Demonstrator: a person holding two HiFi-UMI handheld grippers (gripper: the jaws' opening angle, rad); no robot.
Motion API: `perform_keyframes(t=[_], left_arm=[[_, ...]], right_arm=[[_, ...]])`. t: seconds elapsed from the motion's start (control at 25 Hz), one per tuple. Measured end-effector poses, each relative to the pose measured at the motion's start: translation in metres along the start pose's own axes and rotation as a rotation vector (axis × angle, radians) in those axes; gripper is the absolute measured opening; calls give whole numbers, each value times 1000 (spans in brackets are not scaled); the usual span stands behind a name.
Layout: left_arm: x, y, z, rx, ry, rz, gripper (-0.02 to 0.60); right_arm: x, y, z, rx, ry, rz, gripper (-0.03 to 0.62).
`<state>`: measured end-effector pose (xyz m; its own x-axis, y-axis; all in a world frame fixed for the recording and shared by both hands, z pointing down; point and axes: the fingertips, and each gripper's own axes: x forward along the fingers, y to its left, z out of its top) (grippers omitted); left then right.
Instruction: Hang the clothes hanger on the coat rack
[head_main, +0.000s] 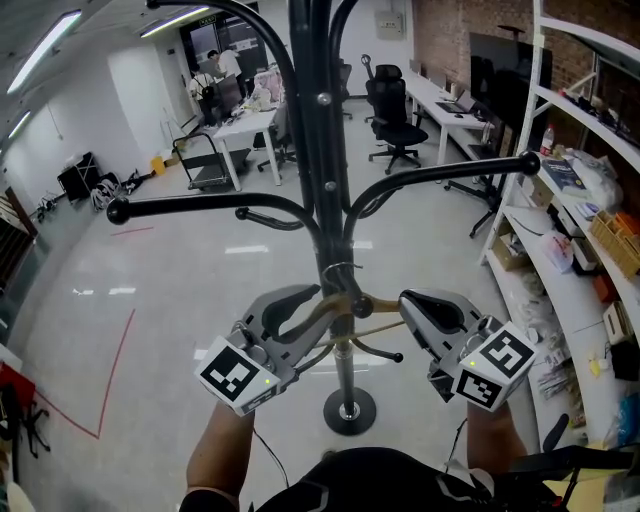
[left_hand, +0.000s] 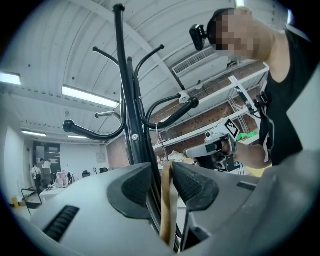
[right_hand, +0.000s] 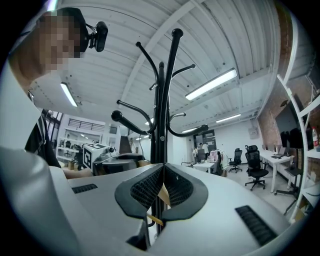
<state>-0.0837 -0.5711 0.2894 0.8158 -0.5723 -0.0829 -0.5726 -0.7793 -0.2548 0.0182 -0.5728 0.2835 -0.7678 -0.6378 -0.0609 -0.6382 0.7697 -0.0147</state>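
L claw (left_hand: 161, 172): jaws wide apart; wooden clothes hanger (left_hand: 166, 200) upright betw. pads, resting against one pad, gap at the other; no squeeze.
R claw (right_hand: 162, 187): shut on hanger's other end, tan wood pinched near pad tips.
Hanger pos.: tight against coat rack (head_main: 310, 150) pole, betw. both claws, below the long curved arms; wire hook (head_main: 338, 270) seems looped at pole, exact seat unclear.
Step (judged): letting go after hooking.
Doing it well: confirm hook bears on rack before opening R; open slowly; draw both claws straight back, clear of wood.
Materials: hanger = pale smooth wood, flat curved strip, thin metal hook. Rack = black metal tube, ball-ended arms, round base (head_main: 350, 410). Pads = black ribbed rubber.
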Motion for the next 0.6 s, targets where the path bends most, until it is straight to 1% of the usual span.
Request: perform_keyframes(t=[0.12,0.24,0.28,0.36,0.48,0.56,0.6], left_arm=[[-3,2,5,5,-7,22,118],[-15,3,18,-1,-33,65,117],[-20,4,22,-6,-42,90,117],[-34,10,24,-30,-44,173,117],[-56,19,16,-122,-46,315,117],[-70,12,12,-183,-60,366,117],[-75,6,11,-192,-58,381,115]], right_arm=[[-3,-1,1,4,-7,5,9],[-7,-3,3,12,-13,16,9],[-8,-3,2,15,-15,20,9],[-12,-4,1,21,-21,25,9],[-20,-10,-6,42,-29,28,9],[-28,-14,-10,57,-30,35,9],[-31,-14,-14,63,-27,44,9]])
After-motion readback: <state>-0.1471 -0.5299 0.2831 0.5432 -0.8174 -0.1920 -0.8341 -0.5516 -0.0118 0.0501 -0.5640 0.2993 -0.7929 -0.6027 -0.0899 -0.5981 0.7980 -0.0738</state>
